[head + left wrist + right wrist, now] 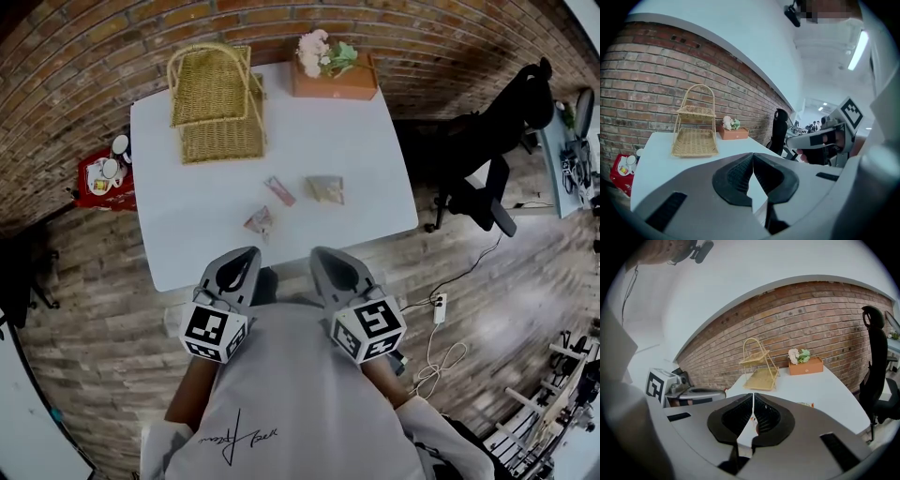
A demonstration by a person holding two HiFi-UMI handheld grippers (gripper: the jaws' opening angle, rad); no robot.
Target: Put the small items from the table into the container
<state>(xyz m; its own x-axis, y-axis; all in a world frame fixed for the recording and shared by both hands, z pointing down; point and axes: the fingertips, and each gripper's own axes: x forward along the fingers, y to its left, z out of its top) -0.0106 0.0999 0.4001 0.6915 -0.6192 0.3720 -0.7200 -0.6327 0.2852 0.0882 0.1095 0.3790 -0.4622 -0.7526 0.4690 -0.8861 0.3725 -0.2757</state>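
Head view first: a white table (375,178) sits against a brick wall, with wood floor all round it. Three small packets (279,190) lie loose on the lower middle of the tabletop. The wicker basket (220,103) stands at the table's upper left, with bare white top between it and them. A flower box (333,77) sits at the upper edge, just right of the basket. The left claw (249,253) and right claw (321,253) hover side by side at the table's near edge, both pinched shut and holding nothing. Off the left edge there's a red tray with cups (105,175). A black office chair (497,141) crowds the right corner, and a power strip (438,308) with its cable lies on the floor at lower right. Left gripper view: jaws tight together, basket left of centre, chair mid-frame past the table's right edge. Right gripper view: jaws together too, a packet's corner peeking over the claw right of centre, basket just above centre.
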